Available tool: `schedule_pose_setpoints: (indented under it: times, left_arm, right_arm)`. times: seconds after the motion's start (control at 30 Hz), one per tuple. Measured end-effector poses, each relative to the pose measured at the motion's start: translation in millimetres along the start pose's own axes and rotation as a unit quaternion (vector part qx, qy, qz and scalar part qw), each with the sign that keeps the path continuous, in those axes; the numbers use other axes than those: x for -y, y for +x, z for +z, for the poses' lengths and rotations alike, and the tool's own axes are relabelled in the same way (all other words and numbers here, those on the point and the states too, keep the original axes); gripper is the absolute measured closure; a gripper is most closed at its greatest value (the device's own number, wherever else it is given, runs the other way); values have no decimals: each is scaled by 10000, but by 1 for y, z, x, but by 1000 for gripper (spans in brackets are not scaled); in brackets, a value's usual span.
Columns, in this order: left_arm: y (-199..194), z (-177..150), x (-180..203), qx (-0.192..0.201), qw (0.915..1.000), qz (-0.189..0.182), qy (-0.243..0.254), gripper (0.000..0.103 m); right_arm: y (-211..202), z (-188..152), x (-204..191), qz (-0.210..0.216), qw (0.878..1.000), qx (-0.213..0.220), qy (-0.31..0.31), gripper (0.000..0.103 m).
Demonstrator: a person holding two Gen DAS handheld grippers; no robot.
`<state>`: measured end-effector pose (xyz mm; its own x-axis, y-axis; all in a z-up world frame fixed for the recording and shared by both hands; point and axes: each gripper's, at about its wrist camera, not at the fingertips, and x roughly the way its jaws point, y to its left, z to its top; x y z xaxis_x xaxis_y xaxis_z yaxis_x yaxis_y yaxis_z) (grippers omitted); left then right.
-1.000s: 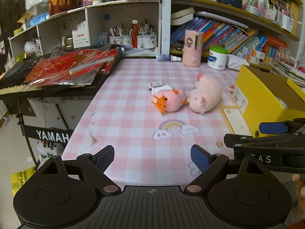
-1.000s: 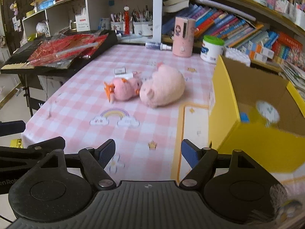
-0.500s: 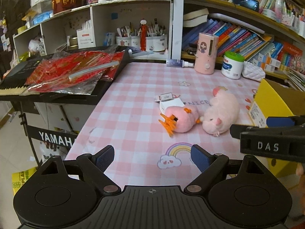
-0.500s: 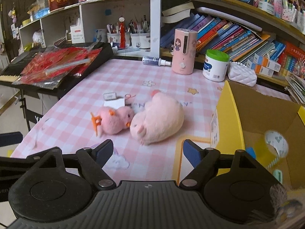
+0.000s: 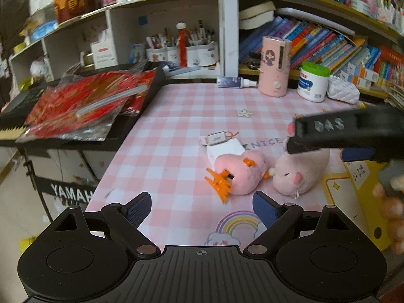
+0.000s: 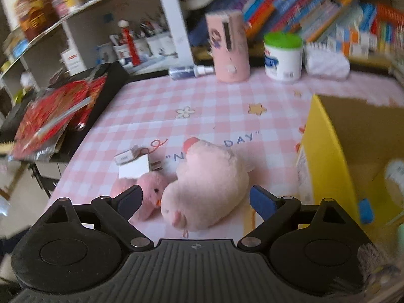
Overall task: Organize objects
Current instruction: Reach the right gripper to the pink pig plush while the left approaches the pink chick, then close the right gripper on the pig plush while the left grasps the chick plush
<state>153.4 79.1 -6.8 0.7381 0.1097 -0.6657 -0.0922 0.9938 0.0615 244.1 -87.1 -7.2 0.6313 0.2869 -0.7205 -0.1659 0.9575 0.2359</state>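
We held our left gripper wide open and empty above the near edge of the pink checked tablecloth, touching nothing. Our right gripper was spreading its jaws, with the big pink plush showing between the fingers but no pad pressing on it. Both grippers tilted down toward the table, and from the left wrist the right one reached in from the right side over the big plush, our fingers blurred at the frame's edge. The big plush lay on its side, long axis slanting from the far side toward us, snout nearest us. The small pink chick lay touching it snout to beak, orange feet pointing left. A yellow box stood open just right of the plush.
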Motion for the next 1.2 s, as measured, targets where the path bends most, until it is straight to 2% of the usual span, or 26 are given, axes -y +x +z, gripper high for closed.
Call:
schedule_pose_setpoints:
  times: [0.13, 0.33, 0.43, 0.47, 0.53, 0.63, 0.73, 0.87, 1.03, 1.2]
  left_arm:
    - [15, 10, 12, -39, 9990, 23, 448, 14]
    - [48, 19, 29, -384, 9920, 17, 1199, 14]
    - [62, 22, 38, -429, 9880, 47, 1485, 15]
    - [66, 23, 40, -442, 9870, 29, 1545, 15]
    - [73, 25, 45, -449, 9849, -5, 1674, 15]
    - [84, 27, 52, -501, 9822, -25, 1811, 16]
    - [93, 28, 58, -581, 9801, -120, 1896, 21]
    - [105, 26, 66, -737, 9762, -194, 2028, 36]
    - [107, 31, 63, -731, 9815, -298, 1744, 41]
    - [90, 34, 54, -638, 9882, -465, 1310, 42]
  right_arm:
    - [22, 12, 7, 41, 9984, -345, 444, 11]
    - [49, 21, 20, 65, 9925, -775, 938, 12]
    - [59, 23, 27, 88, 9888, -979, 1127, 18]
    - [62, 24, 29, 90, 9877, -1027, 1178, 26]
    - [65, 24, 33, 149, 9865, -1090, 1215, 31]
    - [60, 29, 33, 283, 9889, -1003, 1057, 37]
    - [43, 35, 32, 293, 9948, -584, 779, 37]
    - [28, 43, 32, 263, 9982, -137, 513, 37]
    - [24, 43, 36, 290, 9985, -80, 460, 37]
    - [18, 39, 35, 276, 9989, -63, 369, 37]
